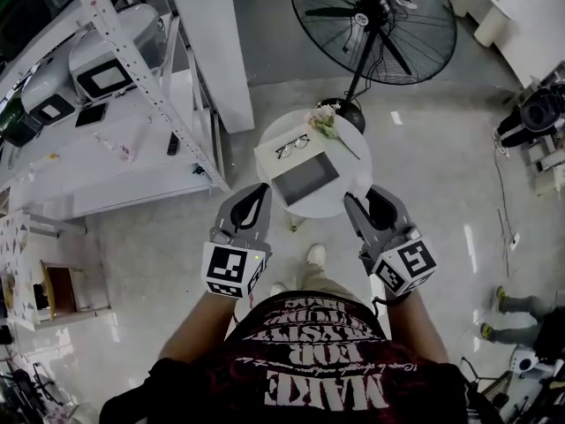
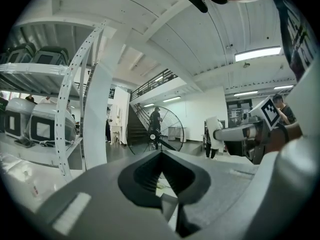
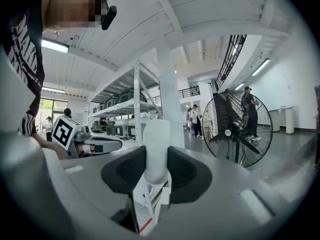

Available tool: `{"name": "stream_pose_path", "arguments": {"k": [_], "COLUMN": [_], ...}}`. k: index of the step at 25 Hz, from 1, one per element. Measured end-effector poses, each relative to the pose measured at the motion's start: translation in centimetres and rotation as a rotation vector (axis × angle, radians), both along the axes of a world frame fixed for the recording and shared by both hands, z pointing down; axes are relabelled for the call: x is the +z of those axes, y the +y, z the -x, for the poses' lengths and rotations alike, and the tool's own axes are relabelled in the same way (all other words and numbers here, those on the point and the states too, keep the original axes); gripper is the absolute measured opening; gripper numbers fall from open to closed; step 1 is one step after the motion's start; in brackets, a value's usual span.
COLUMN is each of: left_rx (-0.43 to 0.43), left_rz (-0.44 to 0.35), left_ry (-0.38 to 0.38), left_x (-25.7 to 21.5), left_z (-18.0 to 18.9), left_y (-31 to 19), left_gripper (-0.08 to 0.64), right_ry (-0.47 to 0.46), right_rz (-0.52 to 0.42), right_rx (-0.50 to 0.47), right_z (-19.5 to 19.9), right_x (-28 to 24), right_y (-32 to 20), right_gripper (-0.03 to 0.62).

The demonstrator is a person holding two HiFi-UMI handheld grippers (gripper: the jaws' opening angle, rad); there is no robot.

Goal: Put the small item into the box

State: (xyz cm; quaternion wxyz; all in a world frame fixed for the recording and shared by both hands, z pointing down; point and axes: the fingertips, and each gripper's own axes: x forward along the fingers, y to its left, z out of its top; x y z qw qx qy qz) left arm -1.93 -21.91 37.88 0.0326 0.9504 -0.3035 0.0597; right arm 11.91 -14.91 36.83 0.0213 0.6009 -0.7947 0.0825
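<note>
A small round white table (image 1: 351, 203) holds an open white box (image 1: 305, 178) with a grey inside. A pair of glasses (image 1: 292, 146) lies on the box's raised lid, and a sprig of pale flowers (image 1: 324, 120) rests behind it. My right gripper (image 1: 362, 198) hovers at the table's near right edge; in the right gripper view (image 3: 156, 170) it is shut on a small white cylindrical item (image 3: 156, 146) that stands upright between the pads. My left gripper (image 1: 262, 189) hangs left of the table, its jaws (image 2: 161, 155) closed tip to tip with nothing in them.
A large floor fan (image 1: 375, 25) stands behind the table. A white shelving rack (image 1: 115, 78) with machines and a white pillar (image 1: 216, 42) fill the left. Equipment (image 1: 538, 113) and another person's feet (image 1: 508, 312) are at the right edge.
</note>
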Motion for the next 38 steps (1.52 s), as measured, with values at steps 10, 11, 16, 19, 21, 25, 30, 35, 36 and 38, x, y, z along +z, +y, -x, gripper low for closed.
{"name": "stream_pose_path", "arguments": {"k": [10, 11, 16, 19, 21, 25, 30, 35, 36, 38], "left_rx": [-0.057, -0.064, -0.094, -0.106, -0.114, -0.141, -0.188, -0.246, -0.256, -0.271], "left_rz": [-0.005, 0.000, 0.008, 0.009, 0.009, 0.005, -0.001, -0.007, -0.005, 0.001], "left_ry": [-0.013, -0.016, -0.030, -0.038, -0.043, -0.052, -0.060, -0.072, -0.076, -0.084], "left_x": [0.4, 0.4, 0.7, 0.8, 0.8, 0.6, 0.5, 0.5, 0.5, 0.8], "left_z": [-1.8, -1.8, -2.7, -3.6, -4.4, -6.0, -8.1, -8.9, -8.9, -8.9], "left_y": [-4.2, -4.5, -6.2, -6.9, -7.4, -8.6, -9.8, -10.4, -10.5, -10.5], "left_gripper": [0.000, 0.000, 0.000, 0.000, 0.000, 0.000, 0.001, 0.000, 0.000, 0.000], "right_ry": [-0.018, -0.020, -0.025, -0.032, -0.038, -0.045, -0.055, -0.071, -0.074, -0.079], "right_rz": [0.013, 0.014, 0.018, 0.019, 0.018, 0.019, 0.009, 0.007, 0.009, 0.014], "right_rx": [-0.069, -0.077, -0.109, -0.127, -0.138, -0.165, -0.220, -0.277, -0.285, -0.297], "right_z": [-1.8, -2.0, -3.1, -3.8, -4.5, -6.4, -8.3, -9.4, -9.5, -9.7], "right_x": [1.0, 1.0, 1.2, 1.4, 1.4, 1.5, 1.6, 1.9, 2.1, 2.4], "right_y": [-4.9, -5.3, -7.3, -8.3, -8.9, -10.2, -12.0, -13.6, -13.9, -14.1], "right_gripper": [0.160, 0.160, 0.160, 0.160, 0.160, 0.160, 0.160, 0.160, 0.160, 0.160]}}
